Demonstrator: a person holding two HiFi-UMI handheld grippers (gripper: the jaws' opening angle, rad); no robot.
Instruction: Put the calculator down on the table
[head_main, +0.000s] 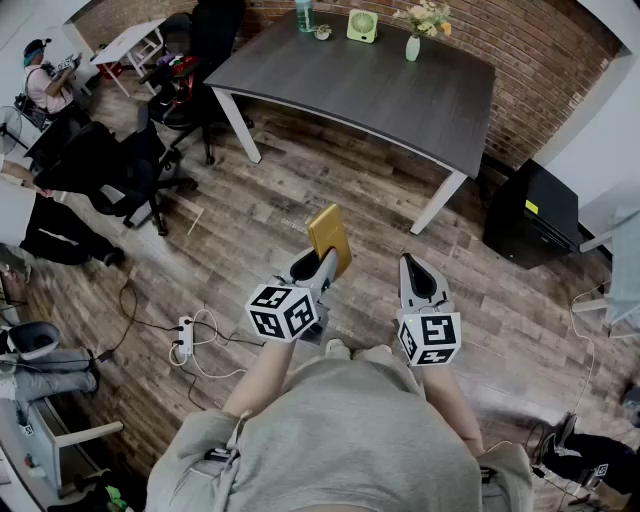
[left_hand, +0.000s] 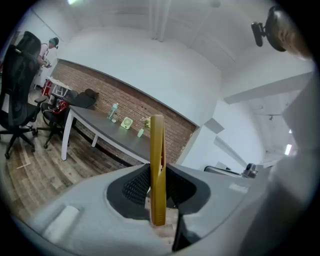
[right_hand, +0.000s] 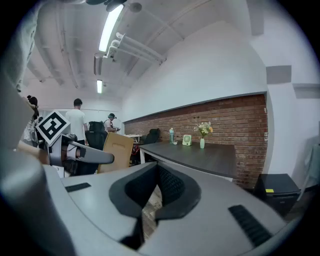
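Wood-plank floor (head_main: 300, 200) runs out ahead of us to a dark table (head_main: 400, 100) set against the brick wall (head_main: 545, 65). On it a pale vase (head_main: 413, 47) holds flowers (head_main: 426, 14), with a green fan (head_main: 362, 25) and a bottle (head_main: 304, 13) alongside. Our left gripper (head_main: 322, 262) grips the yellow calculator (head_main: 329, 236), upright in the air and well short of the table. Our right gripper (head_main: 413, 272) has its jaws together with nothing between them. From the left gripper view we get only the calculator's thin edge; the right gripper view catches its broad face, plus ceiling tube lights (right_hand: 111, 25) that the head view lacks.
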